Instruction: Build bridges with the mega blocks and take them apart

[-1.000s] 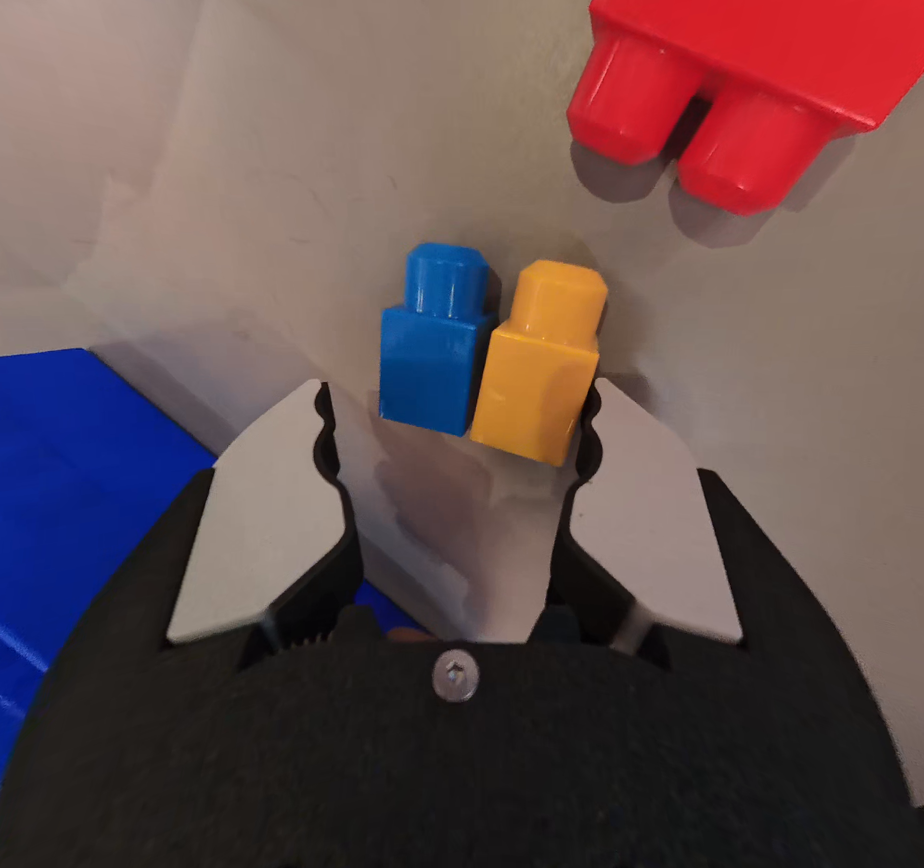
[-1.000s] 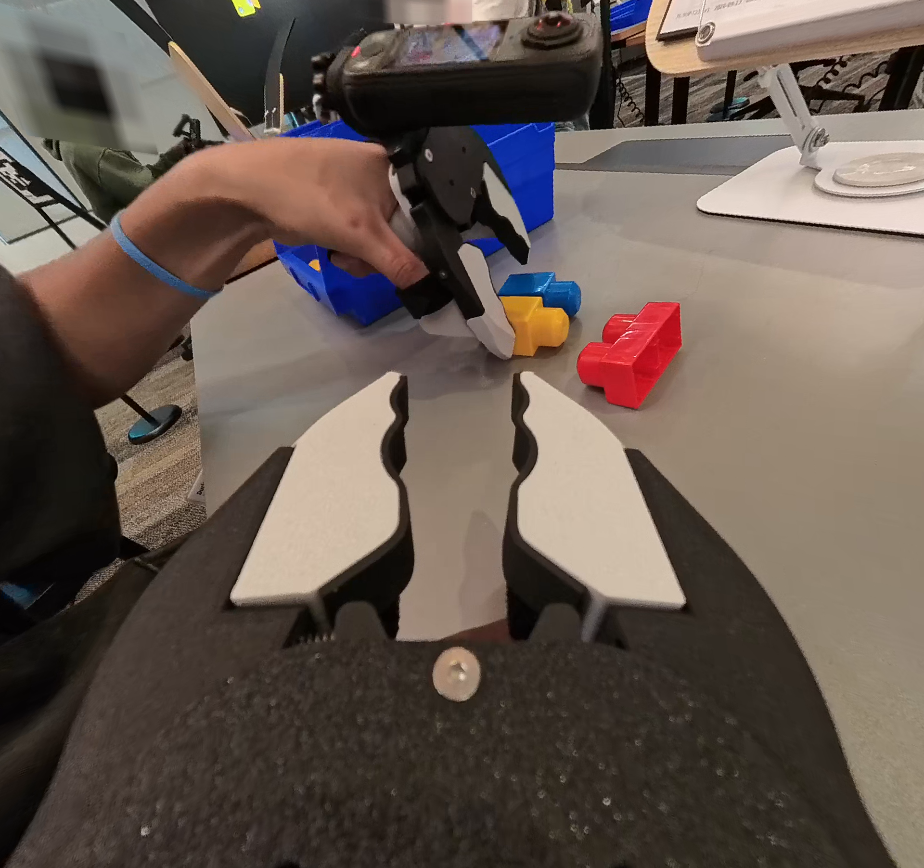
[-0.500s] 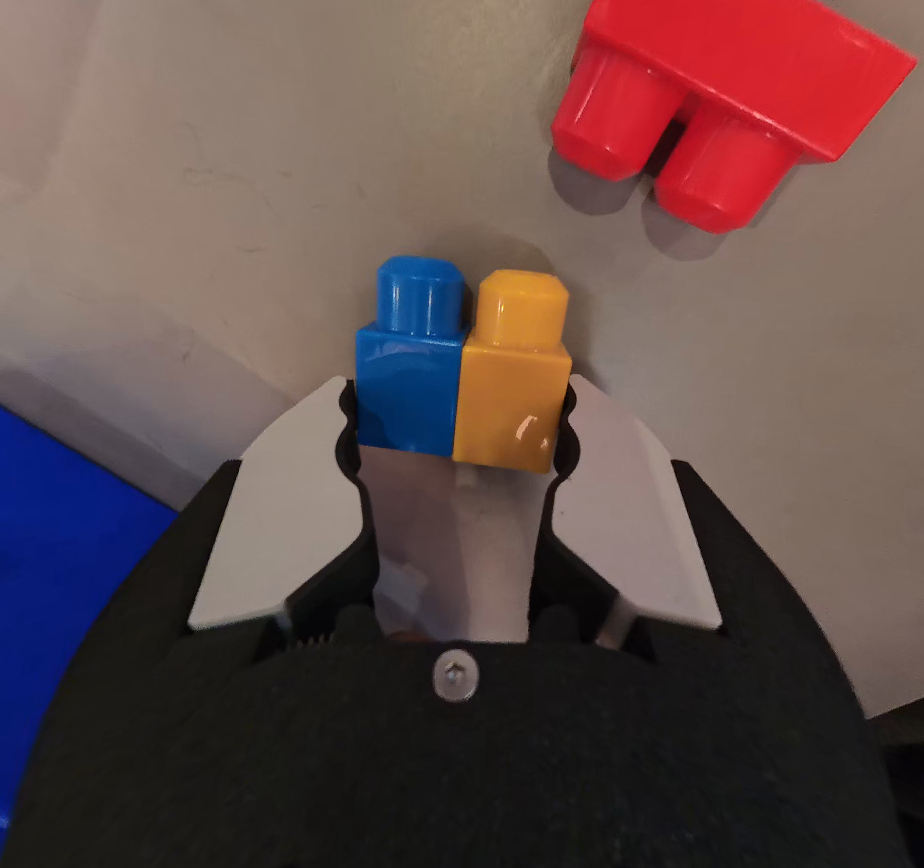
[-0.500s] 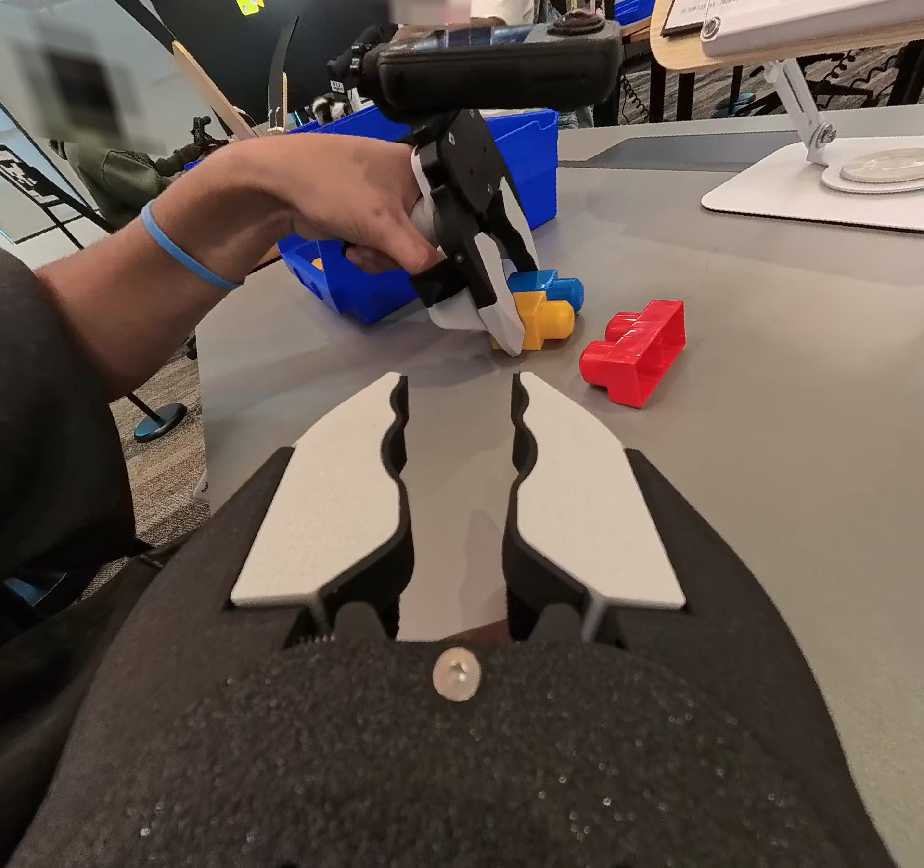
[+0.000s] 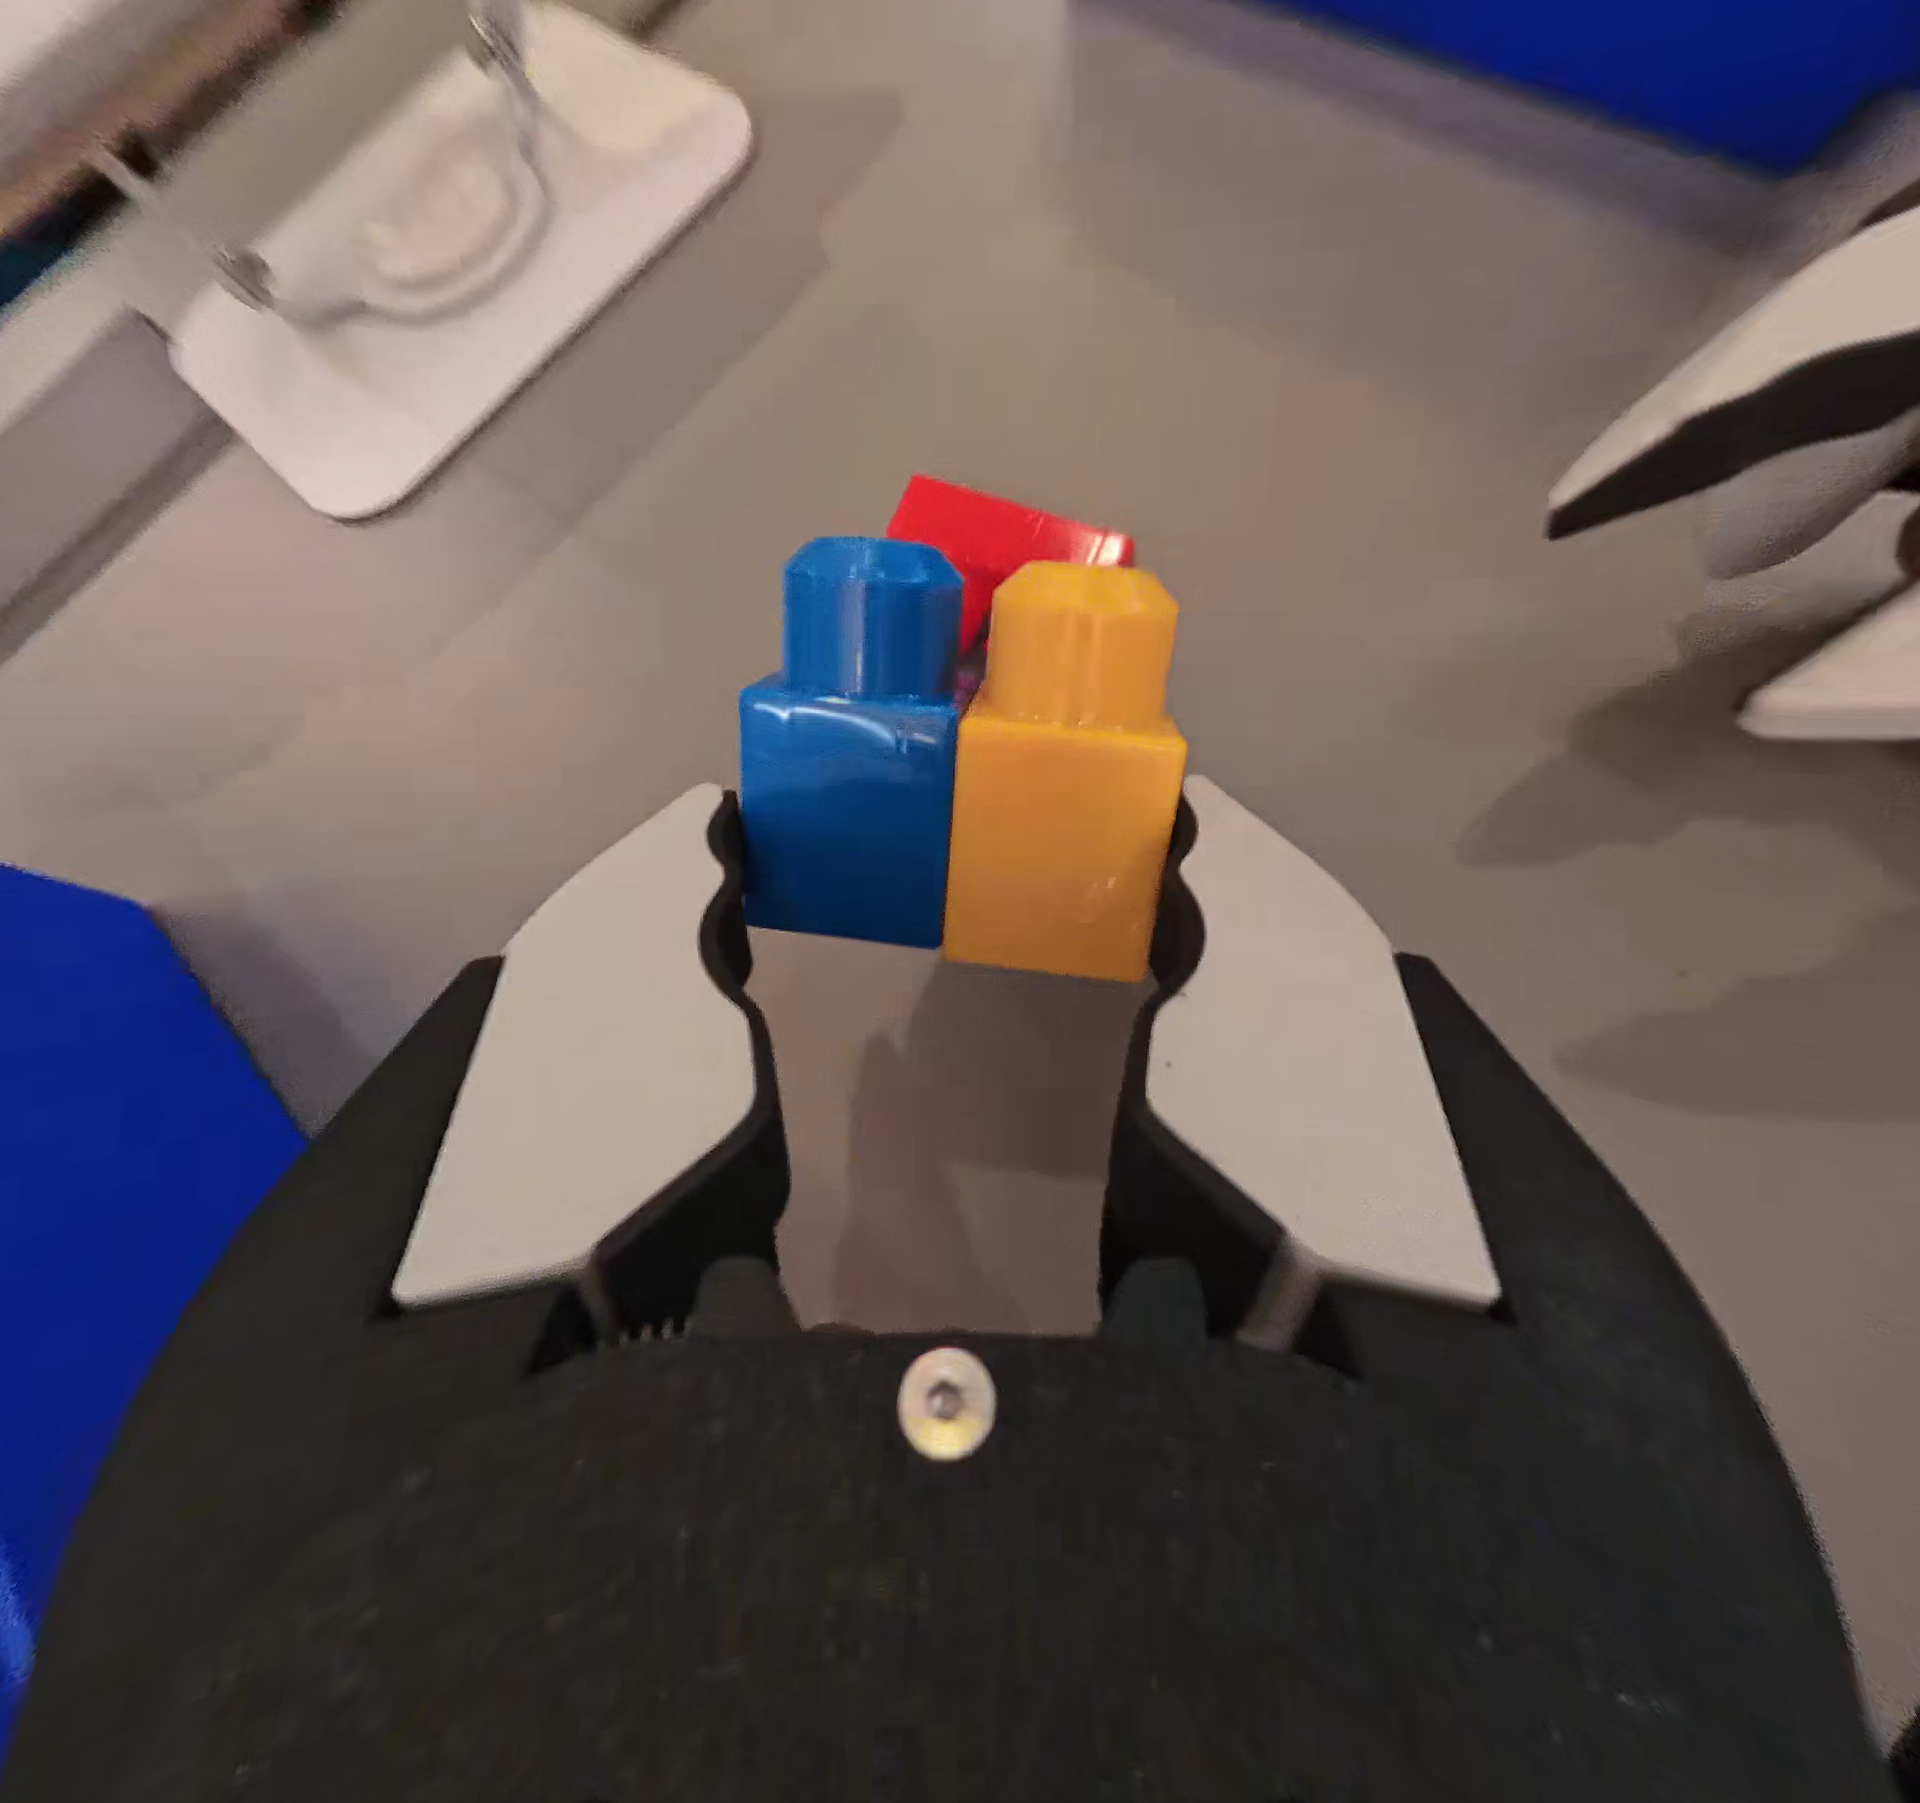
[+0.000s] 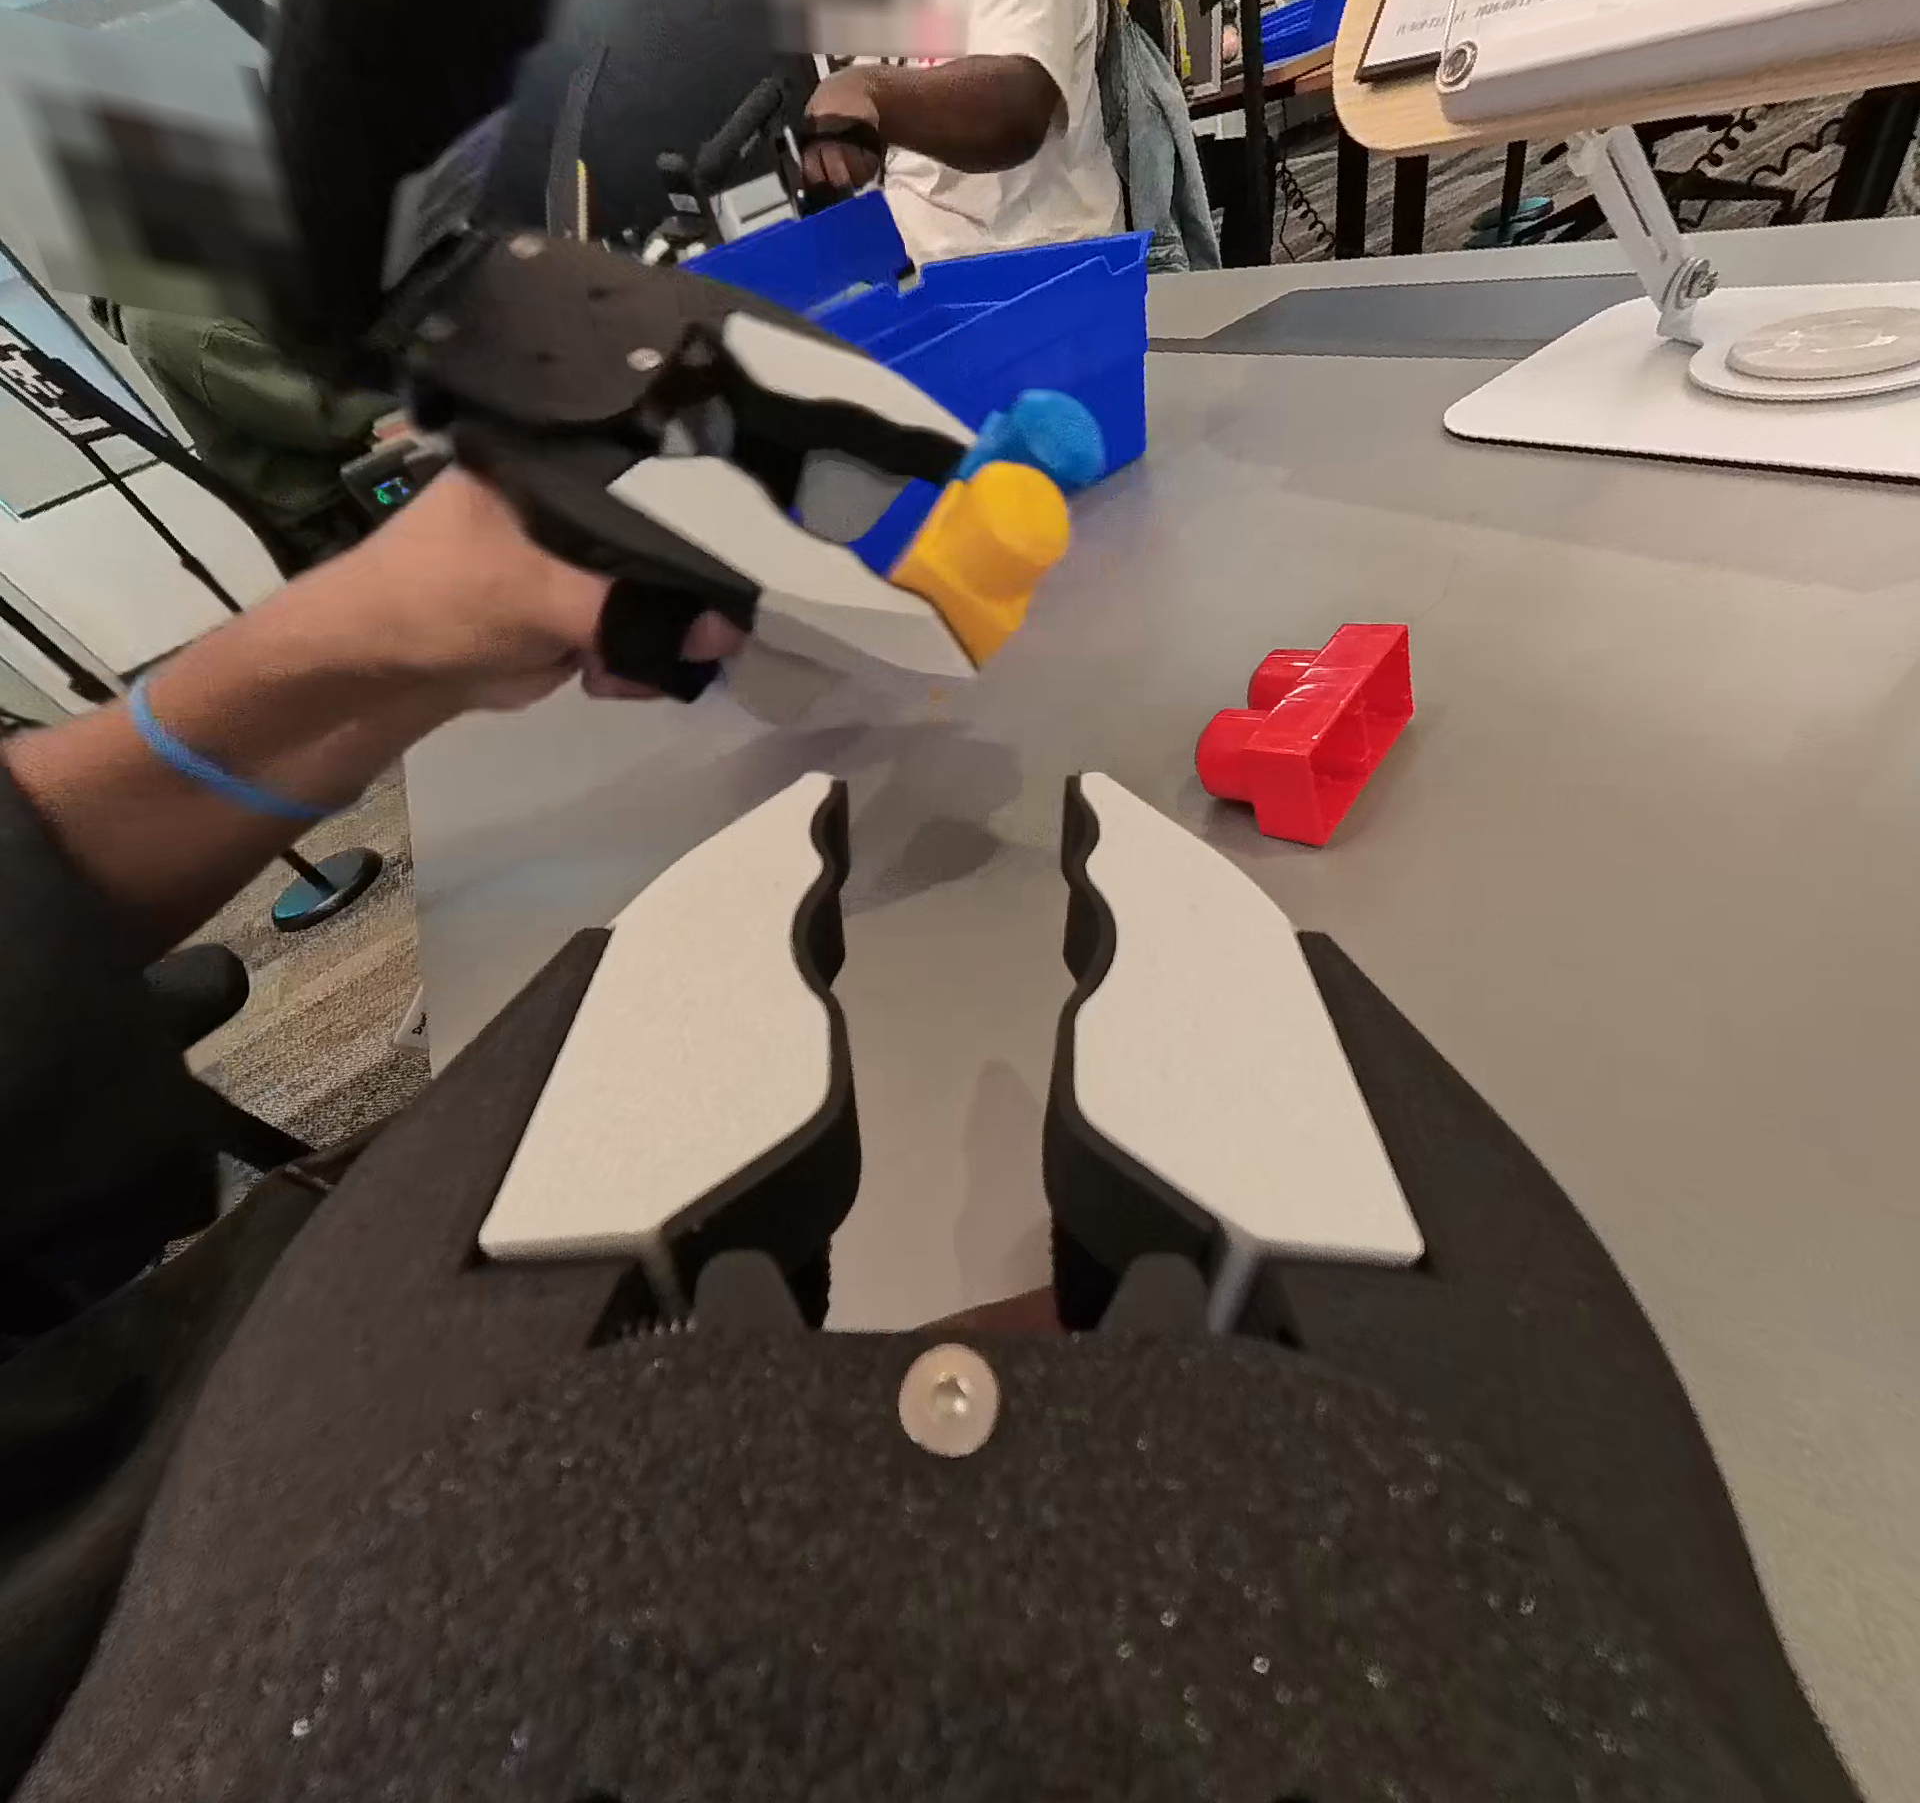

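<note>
Left wrist view: the left hand-held gripper pinches a blue block and a yellow block side by side, lifted above the grey desk. Right wrist view: the right hand-held gripper hangs spread and empty; a red block lies on its side on the desk, near a blue bin.

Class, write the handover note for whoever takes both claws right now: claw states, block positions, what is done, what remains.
Left claw: shut on the blue block and yellow block, side by side, lifted off the grey table.
Right claw: open, empty, low over the table.
Red two-stud block: on its side, untouched.
Done: both small blocks picked up.
Left: stand them as piers, span with red, then dismantle.
</note>
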A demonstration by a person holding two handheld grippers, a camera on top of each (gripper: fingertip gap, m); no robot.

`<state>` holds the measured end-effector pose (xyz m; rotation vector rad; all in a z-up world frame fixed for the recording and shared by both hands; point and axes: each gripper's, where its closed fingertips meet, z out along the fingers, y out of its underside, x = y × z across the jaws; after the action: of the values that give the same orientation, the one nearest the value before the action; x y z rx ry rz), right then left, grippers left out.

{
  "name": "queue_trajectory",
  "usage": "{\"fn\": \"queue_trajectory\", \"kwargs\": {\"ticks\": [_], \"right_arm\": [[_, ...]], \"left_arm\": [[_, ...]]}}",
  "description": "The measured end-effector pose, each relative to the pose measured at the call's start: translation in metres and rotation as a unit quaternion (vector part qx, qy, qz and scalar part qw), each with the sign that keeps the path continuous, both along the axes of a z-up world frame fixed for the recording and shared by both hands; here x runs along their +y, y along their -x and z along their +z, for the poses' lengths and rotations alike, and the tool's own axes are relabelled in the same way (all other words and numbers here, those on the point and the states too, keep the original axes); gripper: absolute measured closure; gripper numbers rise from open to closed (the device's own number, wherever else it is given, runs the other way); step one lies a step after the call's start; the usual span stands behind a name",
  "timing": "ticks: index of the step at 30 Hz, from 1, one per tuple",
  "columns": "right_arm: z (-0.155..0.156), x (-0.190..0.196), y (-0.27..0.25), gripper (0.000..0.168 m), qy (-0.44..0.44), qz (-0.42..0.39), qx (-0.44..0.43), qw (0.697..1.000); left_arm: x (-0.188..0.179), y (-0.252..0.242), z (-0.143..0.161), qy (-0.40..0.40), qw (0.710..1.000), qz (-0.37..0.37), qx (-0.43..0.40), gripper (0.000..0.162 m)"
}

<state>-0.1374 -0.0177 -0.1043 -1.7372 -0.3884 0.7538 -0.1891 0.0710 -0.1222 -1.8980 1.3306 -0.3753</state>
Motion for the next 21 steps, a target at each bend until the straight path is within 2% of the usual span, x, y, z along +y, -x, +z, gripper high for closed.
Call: {"fn": "queue_trajectory", "kwargs": {"ticks": [3, 6, 9, 11, 13, 15, 19, 21], "right_arm": [[-0.001, 0.002, -0.002, 0.128, 0.008, -0.006, 0.005, 1.0], [-0.009, 0.008, -0.003, 0.126, 0.052, -0.006, -0.019, 0.998], [-0.001, 0.024, -0.008, 0.121, 0.077, 0.0, -0.075, 0.994], [0.004, 0.034, -0.005, 0.117, 0.067, 0.043, -0.175, 0.981], [0.003, 0.046, -0.005, 0.114, 0.031, 0.095, -0.326, 0.94], [-0.005, 0.056, -0.004, 0.105, 0.024, 0.165, -0.434, 0.885], [-0.021, 0.087, -0.003, 0.101, 0.047, 0.267, -0.545, 0.793], [-0.033, 0.097, 0.001, 0.098, 0.07, 0.306, -0.567, 0.761]], "left_arm": [[-0.011, 0.015, 0.01, -0.073, 0.995, 0.035, -0.054, 0.086], [-0.016, 0.037, 0.011, -0.113, 0.99, 0.068, -0.051, 0.086], [-0.026, 0.046, 0.01, -0.109, 0.99, 0.07, -0.062, 0.086], [-0.031, 0.05, 0.008, -0.1, 0.99, 0.067, -0.07, 0.086], [-0.035, 0.053, 0.008, -0.091, 0.991, 0.064, -0.074, 0.086], [-0.038, 0.056, 0.007, -0.085, 0.992, 0.062, -0.076, 0.086], [-0.037, 0.06, 0.005, -0.084, 0.992, 0.06, -0.068, 0.086], [-0.038, 0.06, 0.004, -0.071, 0.993, 0.058, -0.076, 0.086]]}}
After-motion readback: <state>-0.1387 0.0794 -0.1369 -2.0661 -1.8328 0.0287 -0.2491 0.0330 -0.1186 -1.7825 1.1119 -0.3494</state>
